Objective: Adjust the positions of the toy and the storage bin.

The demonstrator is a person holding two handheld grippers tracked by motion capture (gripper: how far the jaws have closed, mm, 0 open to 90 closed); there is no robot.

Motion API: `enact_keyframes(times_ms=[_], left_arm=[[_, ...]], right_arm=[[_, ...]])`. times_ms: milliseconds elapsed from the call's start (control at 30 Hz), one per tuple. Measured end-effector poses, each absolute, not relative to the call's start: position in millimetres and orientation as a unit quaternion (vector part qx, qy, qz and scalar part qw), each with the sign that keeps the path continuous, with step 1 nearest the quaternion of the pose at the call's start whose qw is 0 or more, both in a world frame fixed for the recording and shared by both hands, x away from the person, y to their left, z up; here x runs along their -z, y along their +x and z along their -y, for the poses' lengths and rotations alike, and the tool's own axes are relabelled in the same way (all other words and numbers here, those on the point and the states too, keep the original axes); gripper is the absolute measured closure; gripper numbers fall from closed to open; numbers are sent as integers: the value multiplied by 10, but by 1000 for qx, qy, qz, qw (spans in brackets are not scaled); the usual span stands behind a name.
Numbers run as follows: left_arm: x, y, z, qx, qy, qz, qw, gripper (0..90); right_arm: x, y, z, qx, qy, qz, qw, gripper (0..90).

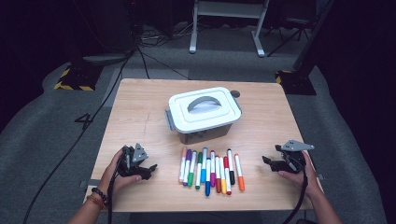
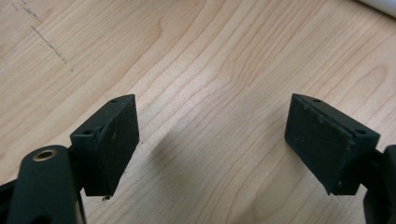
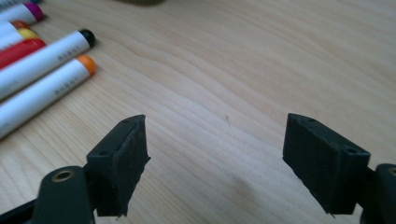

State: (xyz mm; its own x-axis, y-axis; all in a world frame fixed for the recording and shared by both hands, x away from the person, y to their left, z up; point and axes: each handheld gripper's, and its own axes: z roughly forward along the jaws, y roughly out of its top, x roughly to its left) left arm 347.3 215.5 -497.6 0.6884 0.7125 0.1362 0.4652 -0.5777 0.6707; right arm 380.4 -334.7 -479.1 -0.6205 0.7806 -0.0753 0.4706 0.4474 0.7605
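A row of several coloured markers (image 1: 211, 170) lies side by side on the wooden table (image 1: 140, 112), near its front edge. Behind them stands a grey box with a white lid (image 1: 204, 109) and a grey handle, latched shut. My left gripper (image 1: 148, 169) rests low at the table's front left, open, with bare wood between its jaws (image 2: 212, 140). My right gripper (image 1: 267, 161) sits at the front right, open and empty (image 3: 215, 158), pointing toward the markers. The orange-capped marker (image 3: 46, 91) and black-capped marker (image 3: 44, 58) lie up and left of its jaws.
A small dark round object (image 1: 235, 94) lies just behind the box. Beyond the table are cables on grey floor, a white stand's legs (image 1: 224, 28) and black-yellow taped bases (image 1: 74, 77). Bare wood lies between each gripper and the markers.
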Motion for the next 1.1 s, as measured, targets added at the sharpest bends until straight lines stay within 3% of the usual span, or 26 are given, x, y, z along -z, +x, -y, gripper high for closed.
enact_keyframes(times_ms=[600,833,1100], left_arm=[[5046,3548,-2255,-143,848,-377,345,159],[5045,3549,-2253,-143,848,-378,343,154],[5045,3550,-2252,-143,848,-378,343,154]], right_arm=[[4123,4018,3156,-411,312,-815,263,328],[3746,4202,2827,-430,274,-812,283,339],[3617,4375,2524,-436,257,-817,276,337]])
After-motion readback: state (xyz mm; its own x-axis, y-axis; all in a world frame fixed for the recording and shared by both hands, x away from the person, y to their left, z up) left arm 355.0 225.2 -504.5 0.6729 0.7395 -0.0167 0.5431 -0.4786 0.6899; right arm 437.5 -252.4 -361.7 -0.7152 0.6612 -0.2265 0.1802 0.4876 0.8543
